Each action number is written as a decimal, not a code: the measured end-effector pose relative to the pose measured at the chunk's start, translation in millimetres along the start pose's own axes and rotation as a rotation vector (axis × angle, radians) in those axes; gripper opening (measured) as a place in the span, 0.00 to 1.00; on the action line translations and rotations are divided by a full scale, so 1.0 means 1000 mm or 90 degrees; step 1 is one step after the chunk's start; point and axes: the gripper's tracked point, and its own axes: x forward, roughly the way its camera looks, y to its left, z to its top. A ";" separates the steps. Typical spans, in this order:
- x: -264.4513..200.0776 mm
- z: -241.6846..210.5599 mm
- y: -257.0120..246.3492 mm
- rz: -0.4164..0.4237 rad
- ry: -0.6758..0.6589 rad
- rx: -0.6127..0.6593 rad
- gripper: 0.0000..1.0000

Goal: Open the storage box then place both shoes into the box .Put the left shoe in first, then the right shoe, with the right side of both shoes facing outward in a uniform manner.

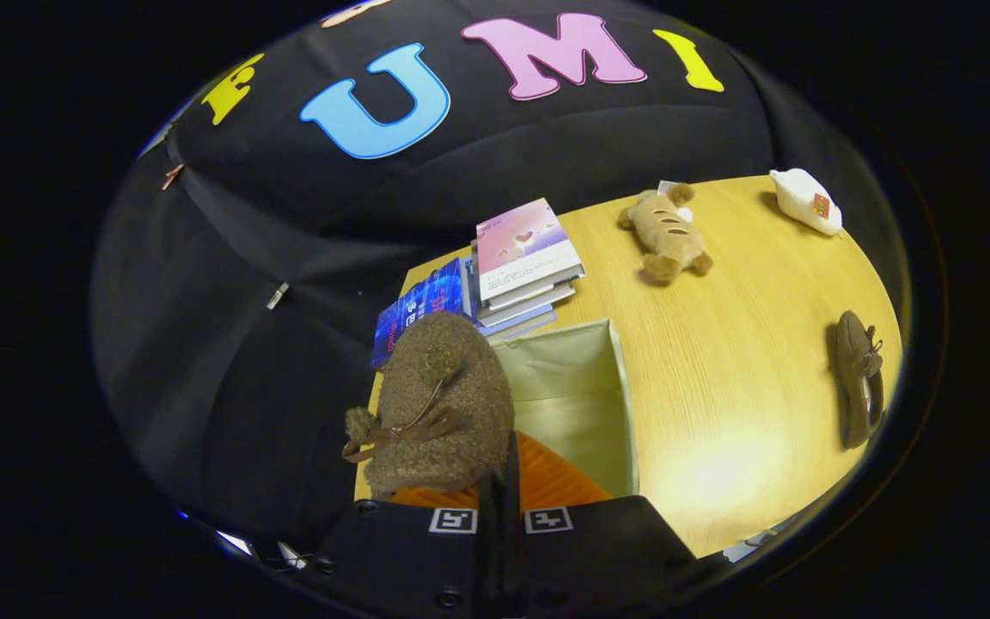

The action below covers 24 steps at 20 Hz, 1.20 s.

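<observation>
A fuzzy brown shoe [439,404] with a bow hangs in front of me, held up over the open storage box [577,400]. My gripper [502,481] is shut on the shoe's rim, fingers close together. The box is pale fabric inside with an orange part [546,481] showing just ahead of the fingers. The second brown shoe [858,378] lies on its side on the wooden table [718,370], well to the right of the box.
A stack of books [522,262] stands just beyond the box, with a blue book [418,309] beside it. A plush bread toy [665,234] and a white bottle-like object [807,202] lie farther back on the table.
</observation>
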 end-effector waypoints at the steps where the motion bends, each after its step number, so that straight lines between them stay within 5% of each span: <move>1: 0.008 -0.005 -0.002 -0.017 0.008 0.003 0.05; 10: 0.078 -0.056 -0.007 -0.089 0.089 0.012 0.07; 13: 0.088 -0.082 -0.001 -0.081 0.134 -0.025 0.16; 15: 0.085 -0.097 -0.001 -0.075 0.168 -0.045 0.33; 19: 0.068 -0.087 0.005 -0.025 0.164 -0.050 1.00; 24: 0.019 -0.038 -0.003 0.017 0.074 -0.088 0.99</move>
